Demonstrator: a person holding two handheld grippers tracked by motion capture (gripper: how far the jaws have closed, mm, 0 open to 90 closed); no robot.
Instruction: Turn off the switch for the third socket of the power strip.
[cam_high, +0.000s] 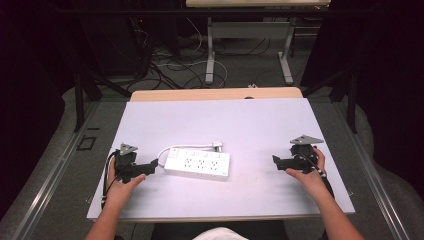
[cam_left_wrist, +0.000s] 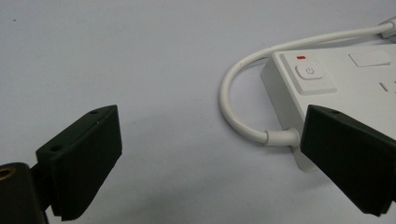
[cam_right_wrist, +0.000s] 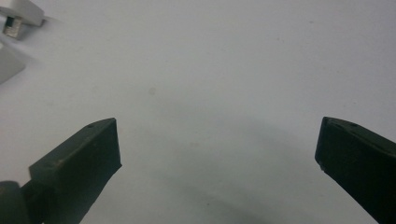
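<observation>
Resting on the near part of the white table top (cam_high: 250, 125), both of the person's forearms come up from the near edge, a gripper in each hand. On the left, the left gripper (cam_high: 150, 168) points right at the near-left end of the white power strip (cam_high: 198, 164), and its jaws stand wide apart with nothing between them. From the left gripper view, that gripper (cam_left_wrist: 210, 158) has one jaw out over bare table and the other jaw just in front of the power strip's (cam_left_wrist: 345, 88) end corner, where the white cord (cam_left_wrist: 233, 116) leaves the body and loops round. Whether that jaw touches the strip I cannot tell. A power button (cam_left_wrist: 310, 72) with a small red mark above it sits on the strip's top face.

Over on the right, the right gripper (cam_high: 278, 162) lies well apart from the strip, jaws spread wide and holding nothing; the right gripper view shows that gripper (cam_right_wrist: 217, 154) over bare table.

Farther back, the strip lies left of centre, its cord curling along the far side to the plug (cam_high: 217, 146). Beyond the table, cables (cam_high: 170, 70) trail on the floor by a second table's legs (cam_high: 210, 55).
</observation>
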